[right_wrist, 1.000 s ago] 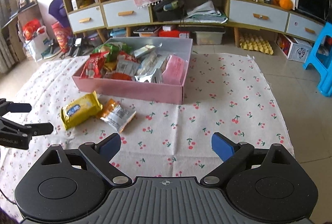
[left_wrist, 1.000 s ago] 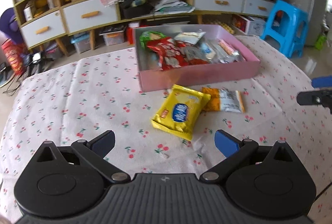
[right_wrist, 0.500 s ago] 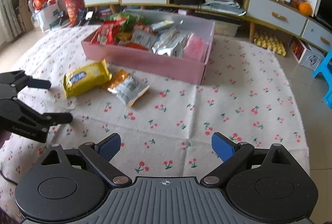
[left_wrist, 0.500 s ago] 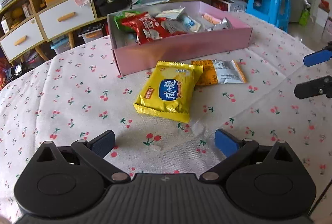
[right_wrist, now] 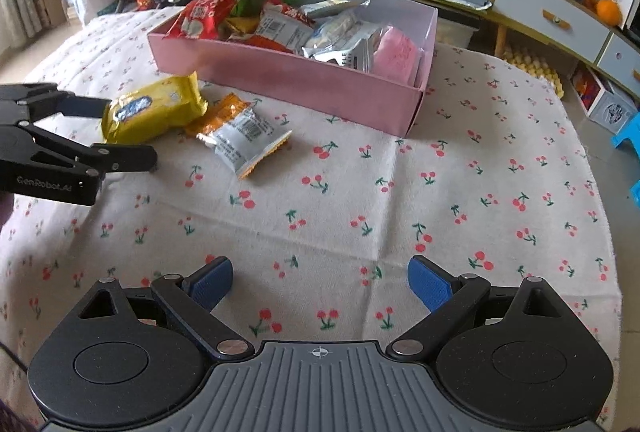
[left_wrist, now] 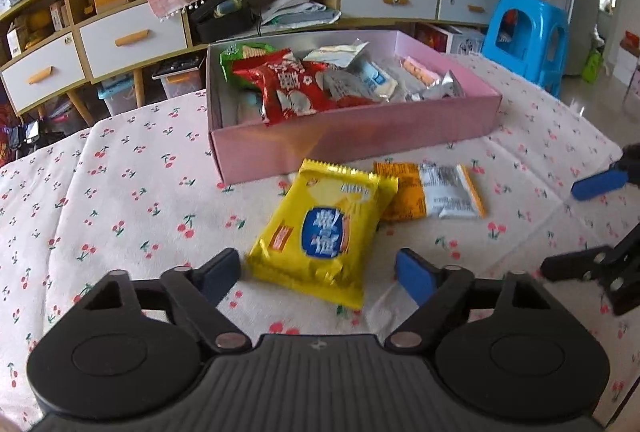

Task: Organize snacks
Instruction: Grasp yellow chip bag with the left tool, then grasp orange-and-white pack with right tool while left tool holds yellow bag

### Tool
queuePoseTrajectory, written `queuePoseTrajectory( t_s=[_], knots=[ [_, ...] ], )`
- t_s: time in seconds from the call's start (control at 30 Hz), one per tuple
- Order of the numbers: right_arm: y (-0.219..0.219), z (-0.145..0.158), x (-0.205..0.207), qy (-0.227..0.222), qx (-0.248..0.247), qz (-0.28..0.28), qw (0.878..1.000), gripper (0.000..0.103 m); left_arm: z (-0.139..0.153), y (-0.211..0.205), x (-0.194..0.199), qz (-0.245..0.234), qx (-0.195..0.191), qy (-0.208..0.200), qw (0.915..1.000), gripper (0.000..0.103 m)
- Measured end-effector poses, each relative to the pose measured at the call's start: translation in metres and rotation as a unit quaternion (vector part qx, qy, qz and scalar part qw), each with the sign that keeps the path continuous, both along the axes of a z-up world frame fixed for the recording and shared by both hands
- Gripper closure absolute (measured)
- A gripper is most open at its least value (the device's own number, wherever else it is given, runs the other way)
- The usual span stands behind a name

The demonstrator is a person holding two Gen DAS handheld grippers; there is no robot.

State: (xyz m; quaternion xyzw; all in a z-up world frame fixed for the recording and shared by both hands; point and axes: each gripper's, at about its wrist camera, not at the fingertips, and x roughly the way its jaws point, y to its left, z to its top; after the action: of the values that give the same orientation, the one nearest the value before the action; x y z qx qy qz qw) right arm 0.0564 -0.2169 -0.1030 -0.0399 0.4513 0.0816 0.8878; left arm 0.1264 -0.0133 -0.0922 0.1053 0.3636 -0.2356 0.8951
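A yellow snack packet (left_wrist: pixel 320 232) (right_wrist: pixel 156 107) lies on the cherry-print cloth in front of the pink box (left_wrist: pixel 352 139) (right_wrist: pixel 300 79). My left gripper (left_wrist: pixel 318 274) (right_wrist: pixel 128 131) has its jaws closing, with the packet's near end between them. The pads stand a little off its edges. An orange-and-white packet (left_wrist: pixel 432 191) (right_wrist: pixel 244 131) lies right beside the yellow one, partly under it. The box holds several snack bags. My right gripper (right_wrist: pixel 320 280) (left_wrist: pixel 580 224) hangs open over bare cloth, right of the packets, with nothing between its fingers.
The cloth-covered table (right_wrist: pixel 400 216) drops off at the right to the floor. A blue stool (left_wrist: pixel 528 31) stands behind the box on the right. A low cabinet with drawers (left_wrist: pixel 132 39) runs along the back wall.
My left gripper has come lower and closer, so the yellow packet now sits between its narrowing jaws. My right gripper has sunk toward the cloth and tilted further down.
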Motion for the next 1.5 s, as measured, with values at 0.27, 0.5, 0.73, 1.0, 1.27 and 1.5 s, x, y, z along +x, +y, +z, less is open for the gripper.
queuePoseTrajectory(
  t_s=[0.27,0.5,0.73,1.0,1.27,1.5],
  knots=[
    [0.009,-0.004,0.015,-0.009,0.011,-0.003,1.0,0.0,0.007,0.002,0.012,0.032,-0.022,0.023,0.999,0.042],
    [0.022,-0.005,0.034,-0.023,0.015,0.0,1.0,0.0,0.016,0.011,0.015,0.079,-0.023,0.054,0.9952,0.046],
    [0.035,-0.006,0.053,-0.035,0.022,-0.004,0.999,0.0,0.019,0.03,0.021,0.137,-0.033,0.1,0.9849,0.046],
    [0.045,-0.007,0.07,-0.048,0.028,-0.025,0.998,0.0,0.018,0.034,0.022,0.149,-0.031,0.115,0.9817,0.046],
    [0.052,-0.004,0.071,-0.052,0.028,-0.015,0.998,0.01,0.018,0.035,0.023,0.147,-0.028,0.117,0.9818,0.046],
    [0.061,0.005,0.064,-0.051,0.034,0.029,0.998,0.05,0.018,0.035,0.022,0.145,-0.027,0.116,0.9822,0.046]
  ],
)
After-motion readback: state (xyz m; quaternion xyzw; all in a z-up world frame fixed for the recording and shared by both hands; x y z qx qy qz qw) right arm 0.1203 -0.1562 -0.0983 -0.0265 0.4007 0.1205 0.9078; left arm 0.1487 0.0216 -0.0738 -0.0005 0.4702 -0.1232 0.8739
